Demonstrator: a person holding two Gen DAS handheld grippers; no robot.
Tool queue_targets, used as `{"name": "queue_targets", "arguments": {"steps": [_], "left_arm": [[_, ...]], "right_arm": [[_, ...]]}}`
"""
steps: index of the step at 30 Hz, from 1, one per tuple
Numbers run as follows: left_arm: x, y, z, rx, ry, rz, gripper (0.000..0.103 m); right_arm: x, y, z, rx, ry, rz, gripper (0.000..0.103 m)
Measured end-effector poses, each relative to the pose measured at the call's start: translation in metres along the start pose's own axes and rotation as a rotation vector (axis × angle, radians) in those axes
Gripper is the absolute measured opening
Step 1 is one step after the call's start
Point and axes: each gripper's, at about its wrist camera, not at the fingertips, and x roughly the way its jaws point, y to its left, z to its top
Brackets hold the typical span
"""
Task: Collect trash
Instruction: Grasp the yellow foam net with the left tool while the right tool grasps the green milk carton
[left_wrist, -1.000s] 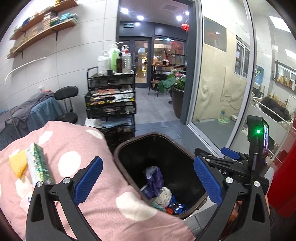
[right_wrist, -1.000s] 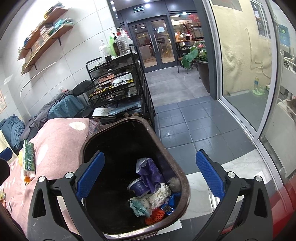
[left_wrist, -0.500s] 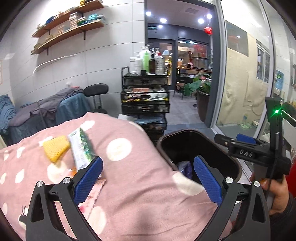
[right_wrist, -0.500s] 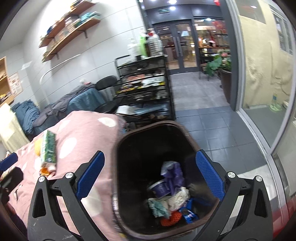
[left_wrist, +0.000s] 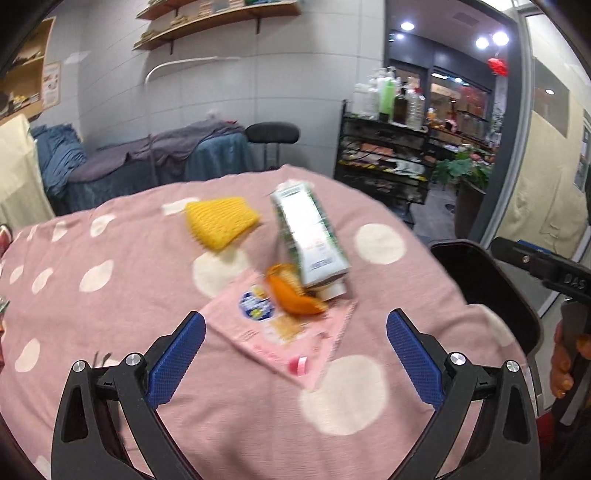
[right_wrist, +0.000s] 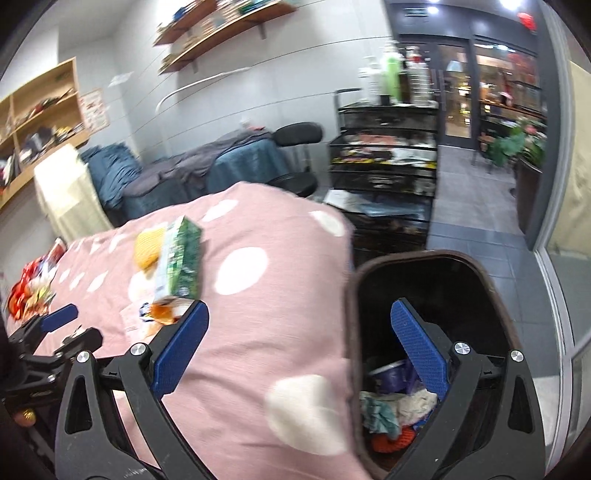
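On the pink dotted cloth (left_wrist: 110, 295) lie a green-white carton (left_wrist: 310, 236), an orange peel (left_wrist: 291, 295), a pink flat wrapper (left_wrist: 280, 332) and a yellow foam net (left_wrist: 221, 221). My left gripper (left_wrist: 295, 354) is open and empty, just short of the wrapper. My right gripper (right_wrist: 299, 350) is open and empty, over the cloth's edge and the dark bin (right_wrist: 476, 280), which holds trash (right_wrist: 391, 410). The carton (right_wrist: 179, 254) and peel (right_wrist: 164, 312) also show in the right wrist view, left of my left finger.
A black wire cart (left_wrist: 384, 155) with bottles stands behind the table. A chair (left_wrist: 271, 134) and a draped bed (left_wrist: 147, 162) are at the back. More wrappers (right_wrist: 31, 288) lie at the cloth's far left. Glass doors are at right.
Both grippers have swung left, from over the bin toward the cloth. The carton, peel and wrapper now sit right in front of my left gripper. Both stay open.
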Motion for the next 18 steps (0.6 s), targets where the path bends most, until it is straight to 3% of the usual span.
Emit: {"name": "queue_targets", "arguments": {"steps": [4, 11, 18], "left_arm": [[0.003, 0.024, 0.002, -0.033, 0.013, 0.018, 0.098], [0.013, 0.054, 0.013, -0.025, 0.007, 0.083, 0.097], [0.053, 0.084, 0.038, -0.04, 0.038, 0.088, 0.094]], "right_arm": [[0.02, 0.033, 0.009, -0.054, 0.052, 0.066, 0.097], [0.065, 0.092, 0.02, -0.17, 0.133, 0.107, 0.097], [0.117, 0.135, 0.03, -0.242, 0.22, 0.036, 0.097]]}}
